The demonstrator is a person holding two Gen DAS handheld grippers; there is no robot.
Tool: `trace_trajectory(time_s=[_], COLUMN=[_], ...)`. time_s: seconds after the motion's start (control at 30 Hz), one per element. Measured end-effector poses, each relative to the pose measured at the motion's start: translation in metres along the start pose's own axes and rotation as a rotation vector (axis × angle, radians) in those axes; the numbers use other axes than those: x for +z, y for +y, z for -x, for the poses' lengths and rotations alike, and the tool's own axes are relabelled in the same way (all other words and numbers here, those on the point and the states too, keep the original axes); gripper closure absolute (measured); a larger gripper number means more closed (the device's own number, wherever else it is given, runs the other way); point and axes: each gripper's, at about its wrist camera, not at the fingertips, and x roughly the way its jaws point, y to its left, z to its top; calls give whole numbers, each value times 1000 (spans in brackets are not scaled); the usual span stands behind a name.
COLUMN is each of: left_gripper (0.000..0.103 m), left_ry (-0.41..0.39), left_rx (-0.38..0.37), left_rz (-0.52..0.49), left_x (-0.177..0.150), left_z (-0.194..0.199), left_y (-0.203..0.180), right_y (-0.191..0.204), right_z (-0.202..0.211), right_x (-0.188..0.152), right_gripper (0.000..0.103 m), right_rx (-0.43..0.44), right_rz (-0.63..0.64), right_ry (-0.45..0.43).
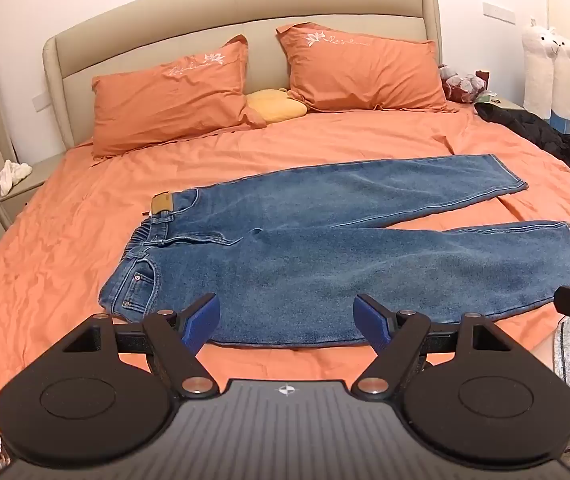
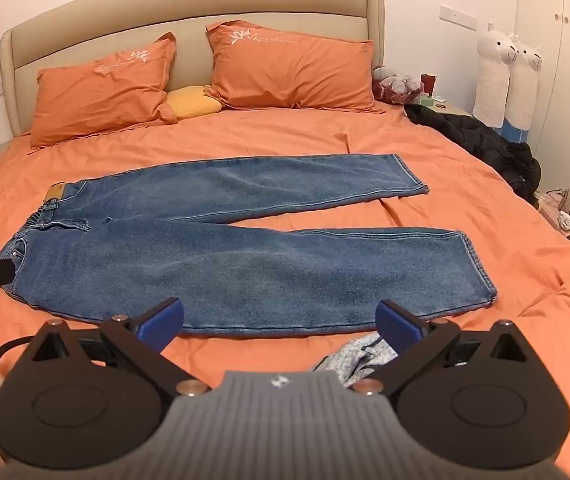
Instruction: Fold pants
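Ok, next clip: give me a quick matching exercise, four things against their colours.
Things:
1. jeans
2. pillows
3. small cushion
4. jacket

Colours:
A. black
B. yellow
C. blue
D. orange

Pairs: 1-C, 2-D, 3-B, 4-A

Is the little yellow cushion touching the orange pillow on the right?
Touching. In the right wrist view the yellow cushion runs straight under the corner of the right orange pillow, with no bedsheet showing between them.
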Motion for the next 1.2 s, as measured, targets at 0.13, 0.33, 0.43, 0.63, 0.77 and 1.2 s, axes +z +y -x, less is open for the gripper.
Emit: trace_trajectory(time_s=[0.13, 0.33, 0.43, 0.63, 0.77, 1.2], left_gripper=[14, 14, 14, 14, 14, 14], left_ry=[14, 6, 4, 19, 19, 19], left_rx=[-5, -4, -3, 2, 3, 6], left_rz=[-4, 3, 11, 39, 44, 51], left_x=[1, -7, -14, -9, -8, -8], left_z=[-1, -4, -4, -4, -4, -3], left_y=[-1, 6, 8, 12, 14, 17], right_y=[1, -4, 0, 1, 1, 4], right_z=[0, 1, 2, 5, 5, 5], right_x=[0, 1, 0, 1, 1, 2], right_gripper=[5, 5, 5, 5, 5, 5], right_rx=[2, 16, 7, -1, -2, 3], right_rz=[-3, -8, 0, 2, 2, 11], right_ry=[-7, -5, -14, -20, -19, -26])
